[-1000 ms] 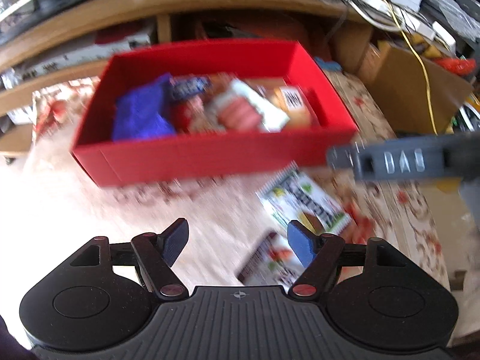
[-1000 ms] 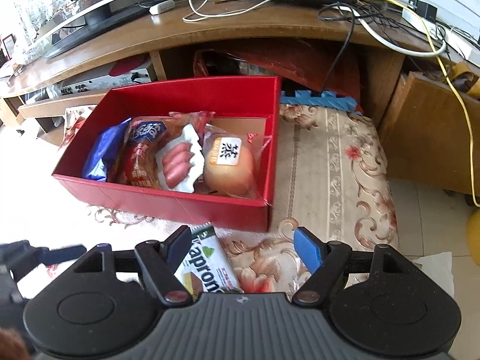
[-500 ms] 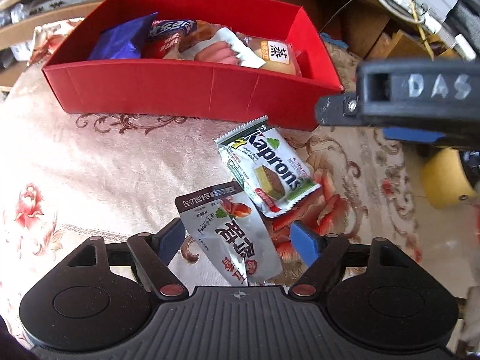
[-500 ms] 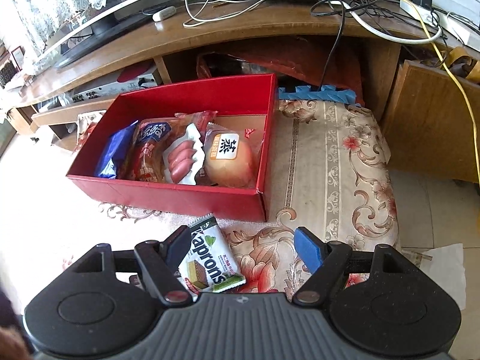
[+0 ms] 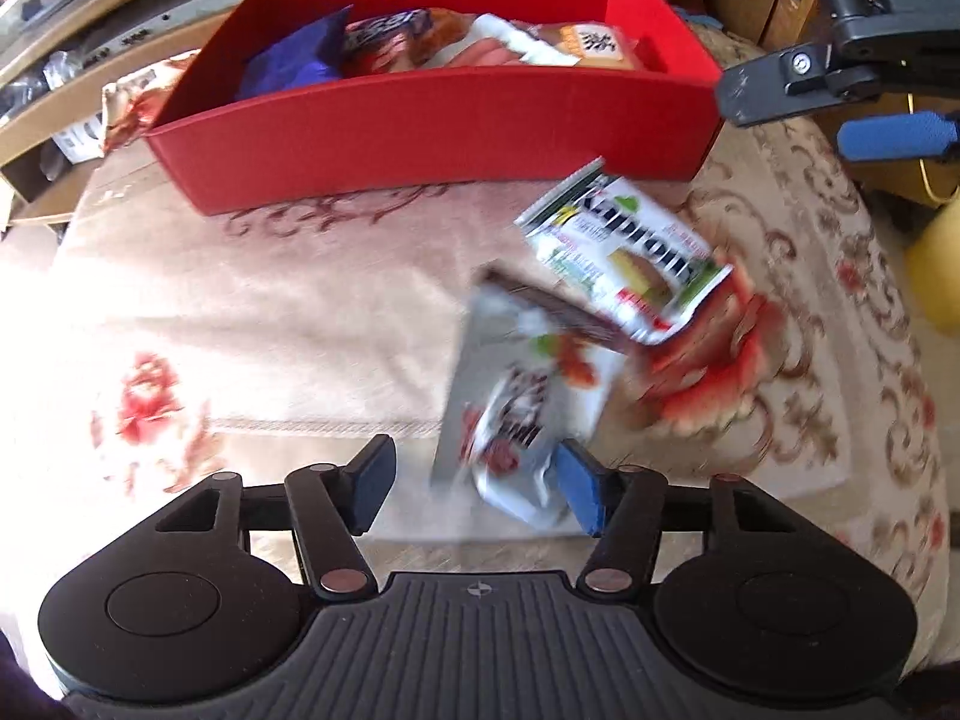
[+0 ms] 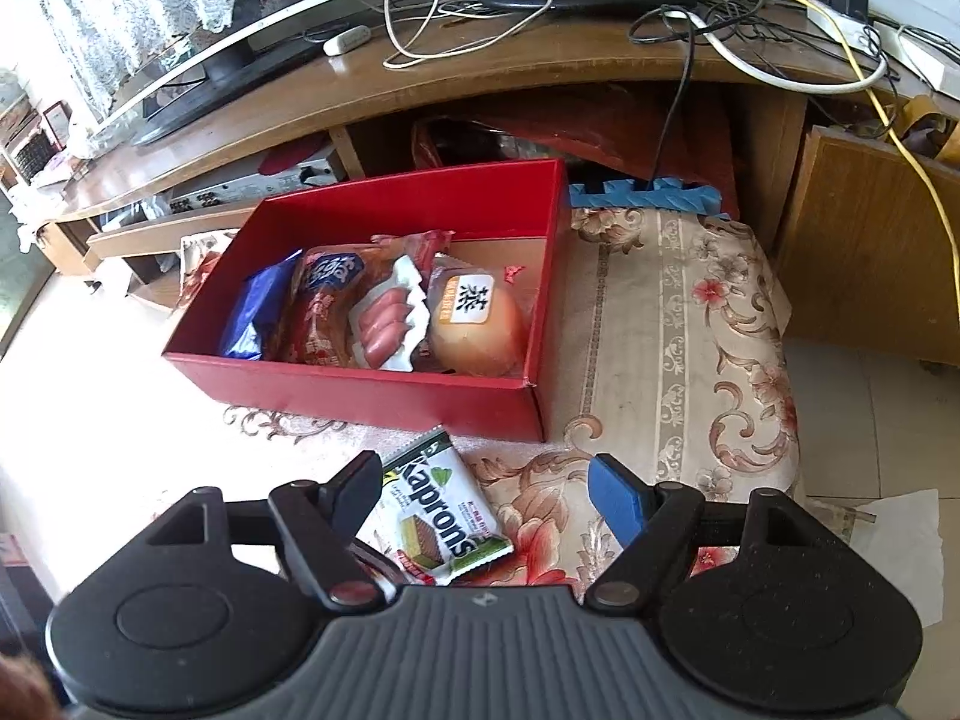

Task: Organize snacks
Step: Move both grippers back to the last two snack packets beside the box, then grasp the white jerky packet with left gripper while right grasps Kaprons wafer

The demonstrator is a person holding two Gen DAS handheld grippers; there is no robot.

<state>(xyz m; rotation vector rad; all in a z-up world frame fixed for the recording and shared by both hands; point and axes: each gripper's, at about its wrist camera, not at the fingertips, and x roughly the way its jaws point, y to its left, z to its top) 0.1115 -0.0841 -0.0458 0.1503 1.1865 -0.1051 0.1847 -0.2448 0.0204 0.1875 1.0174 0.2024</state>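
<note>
A red box (image 5: 432, 138) (image 6: 360, 387) on the patterned cloth holds several snacks: a blue packet (image 6: 255, 312), a sausage pack (image 6: 384, 324) and a wrapped bun (image 6: 474, 324). In front of it lie a white and green Kaprons wafer packet (image 5: 624, 255) (image 6: 441, 516) and a silver snack packet (image 5: 528, 402). My left gripper (image 5: 474, 489) is open; the silver packet's near end lies between its fingers, against the right pad. My right gripper (image 6: 486, 492) is open above the Kaprons packet, and shows at the top right of the left wrist view (image 5: 852, 66).
A wooden TV stand (image 6: 420, 78) with cables and a monitor runs behind the box. A wooden cabinet (image 6: 870, 252) stands at the right. A yellow object (image 5: 936, 264) sits beyond the cloth's right edge. Paper lies on the floor (image 6: 894, 534).
My left gripper has shifted left and the silver packet now sits by its right pad, blurred with motion. My right gripper has moved slightly; the Kaprons packet stays put.
</note>
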